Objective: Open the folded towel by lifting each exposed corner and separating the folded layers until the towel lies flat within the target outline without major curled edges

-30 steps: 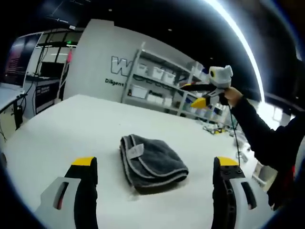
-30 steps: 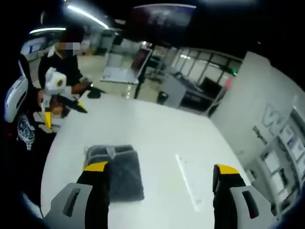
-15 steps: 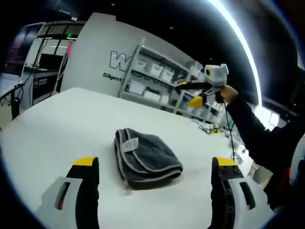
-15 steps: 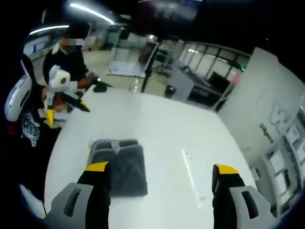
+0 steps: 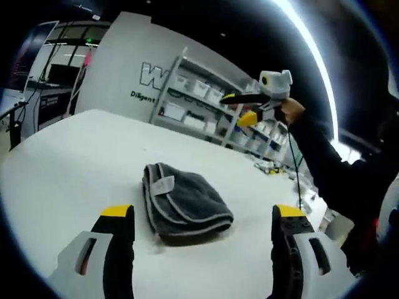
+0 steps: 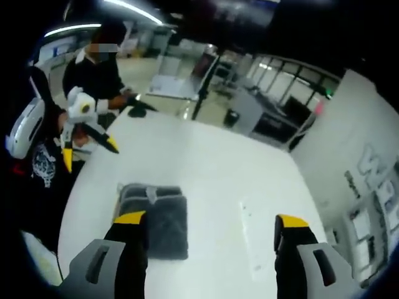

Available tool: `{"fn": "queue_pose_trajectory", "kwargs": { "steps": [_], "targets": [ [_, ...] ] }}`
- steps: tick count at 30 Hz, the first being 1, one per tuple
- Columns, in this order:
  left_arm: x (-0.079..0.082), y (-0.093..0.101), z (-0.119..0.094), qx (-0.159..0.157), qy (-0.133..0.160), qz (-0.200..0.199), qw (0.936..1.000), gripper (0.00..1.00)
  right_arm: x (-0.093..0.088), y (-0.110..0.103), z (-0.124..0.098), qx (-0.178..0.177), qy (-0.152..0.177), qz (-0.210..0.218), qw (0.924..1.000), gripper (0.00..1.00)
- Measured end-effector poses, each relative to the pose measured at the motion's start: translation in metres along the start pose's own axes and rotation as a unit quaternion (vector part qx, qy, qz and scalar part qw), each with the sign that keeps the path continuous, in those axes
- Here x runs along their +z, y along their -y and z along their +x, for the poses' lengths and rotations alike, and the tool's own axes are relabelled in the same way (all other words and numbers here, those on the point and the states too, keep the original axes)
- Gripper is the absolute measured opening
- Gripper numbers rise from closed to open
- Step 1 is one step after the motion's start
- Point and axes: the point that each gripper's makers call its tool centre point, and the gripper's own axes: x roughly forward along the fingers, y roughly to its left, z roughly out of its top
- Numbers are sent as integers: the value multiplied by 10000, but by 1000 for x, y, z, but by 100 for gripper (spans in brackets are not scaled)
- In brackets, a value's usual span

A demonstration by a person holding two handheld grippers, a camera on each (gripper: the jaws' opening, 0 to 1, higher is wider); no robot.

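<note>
while the towel point(image 5: 184, 200) sits folded into a compact grey bundle near the middle of the white table point(image 5: 68, 156), we judge that the task is at its very first step: the approach, with no corner lifted yet. in the left gripper view the left gripper point(image 5: 202, 218) hangs above the near part of the table with its 2 jaws spread wide, nothing between them, and the bundle lies ahead between their yellow tips. the pale label point(image 5: 163, 185) sits on the top layer near the rounded fold, and the lighter trim shows stacked layers along the near edge.

the right gripper point(image 5: 238, 108) shows in that same view, raised well above the table in the person's hand, its yellow-tipped jaws parted. in the right gripper view its own jaws stand wide apart and hold nothing; the towel point(image 6: 154, 215) lies beside the left jaw tip, and the left gripper point(image 6: 86, 148) hangs off the table's far-left edge.

next, we think, one gripper should come down to an exposed corner of the top layer and pinch only that layer, so the fold peels open rather than the whole bundle dragging. we cannot make out a target outline on the table.

as for containers, pale bins point(image 5: 199, 91) sit on the shelving point(image 5: 206, 106) behind the table; we cannot tell what they hold.
</note>
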Motion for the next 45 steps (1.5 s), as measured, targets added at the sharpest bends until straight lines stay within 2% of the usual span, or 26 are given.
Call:
{"fn": "queue_pose_trajectory", "kwargs": {
  "steps": [6,15,18,19,21,25,33,41,45],
  "targets": [
    [0,-1,0,-27,33,-82,10000,82,3,0,4,46,-51,-18,10000,83],
    [0,-8,4,-18,115,-444,9989,81,13,1,16,158,-237,-49,9996,80],
    [-1,-8,6,-109,143,-559,9983,72,20,1,20,218,-244,-58,9994,79],
    [-1,-12,6,-39,167,-726,9972,73,23,1,23,238,-249,-47,9994,79],
    [-3,-14,8,-40,142,-787,9968,78,25,0,26,275,-258,-53,9993,78],
    [-9,-14,8,-26,31,-829,9966,79,26,-8,33,392,-334,-106,9986,76],
    [-16,-22,16,93,12,-1029,9947,89,25,-20,38,454,-507,-129,9976,77],
    [-19,-16,13,63,50,-1044,9945,86,23,-30,43,628,-652,-129,9958,82],
    [-23,-14,15,38,45,-1085,9941,84,25,-36,48,697,-695,-167,9950,81]
  ]
}}
